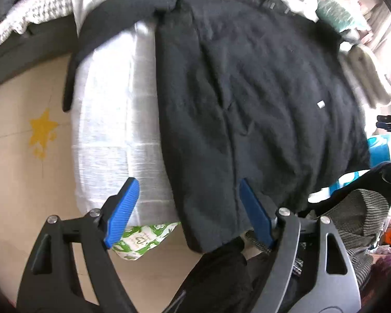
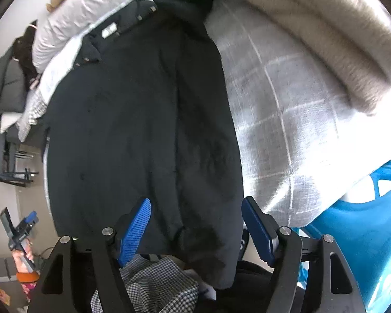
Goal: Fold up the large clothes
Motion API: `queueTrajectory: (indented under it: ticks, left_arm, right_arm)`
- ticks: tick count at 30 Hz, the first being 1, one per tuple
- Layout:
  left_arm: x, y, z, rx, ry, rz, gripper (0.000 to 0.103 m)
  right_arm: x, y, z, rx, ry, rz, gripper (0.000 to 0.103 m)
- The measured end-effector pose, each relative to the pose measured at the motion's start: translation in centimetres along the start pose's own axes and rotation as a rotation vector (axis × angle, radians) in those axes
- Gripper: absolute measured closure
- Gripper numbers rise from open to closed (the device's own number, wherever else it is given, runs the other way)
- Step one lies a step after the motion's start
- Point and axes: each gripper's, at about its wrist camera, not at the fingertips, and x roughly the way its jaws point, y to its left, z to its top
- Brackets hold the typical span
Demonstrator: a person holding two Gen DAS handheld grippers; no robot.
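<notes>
A large black garment [image 1: 247, 91] lies spread over a white checked bed cover [image 1: 112, 130], its collar with a white label at the far end and one sleeve hanging off the left edge. It also shows in the right wrist view [image 2: 143, 130]. My left gripper [image 1: 189, 208] is open and empty, its blue pads straddling the garment's near left hem from above. My right gripper [image 2: 196, 227] is open and empty over the near right hem. The right gripper also appears at the far right of the left wrist view [image 1: 389, 124], and the left gripper at the lower left of the right wrist view [image 2: 22, 230].
A blue plastic basket [image 2: 365, 221] stands at the bed's near right corner. A beige fuzzy blanket [image 2: 325, 31] lies on the bed's right side. Checked fabric [image 2: 153, 284] lies below the near edge. A green-and-white pack [image 1: 140, 240] sits on the floor, and a chair [image 2: 7, 156] stands at far left.
</notes>
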Motion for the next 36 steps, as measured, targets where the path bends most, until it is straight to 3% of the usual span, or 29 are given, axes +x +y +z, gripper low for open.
queueTrajectory:
  ticks: [3, 6, 9, 13, 20, 28, 34, 36]
  left_arm:
    - [3.6, -0.5, 0.8, 0.01, 0.118, 0.078, 0.023]
    - [6.9, -1.4, 0.9, 0.06, 0.248, 0.244, 0.023]
    - [5.9, -2.8, 1.2, 0.102, 0.215, 0.269, 0.023]
    - [1.9, -5.0, 2.4, 0.112, 0.119, 0.221, 0.023]
    - [-2.6, -8.7, 8.3, 0.086, -0.087, 0.122, 0.02]
    - [-0.7, -12.9, 15.5, -0.02, -0.088, -0.019, 0.02]
    - [0.9, -17.3, 20.3, 0.02, -0.089, -0.027, 0.02]
    - [1.6, -18.8, 22.0, 0.027, -0.091, -0.033, 0.02]
  right_arm:
    - [2.5, -0.8, 0.6, 0.024, 0.046, -0.03, 0.029]
    - [5.3, -2.0, 1.1, 0.048, 0.119, -0.093, 0.029]
    - [7.2, -2.8, 1.2, 0.054, 0.172, -0.16, 0.029]
    - [3.9, -1.8, 2.0, 0.038, 0.073, -0.061, 0.029]
    - [-4.4, 1.2, 6.6, -0.011, -0.162, 0.009, 0.021]
    - [-9.9, 0.6, 13.8, 0.024, -0.298, 0.019, 0.021]
    - [-15.3, -3.3, 19.3, 0.1, -0.417, -0.014, 0.019]
    - [-15.2, -5.2, 21.8, 0.142, -0.421, -0.037, 0.019]
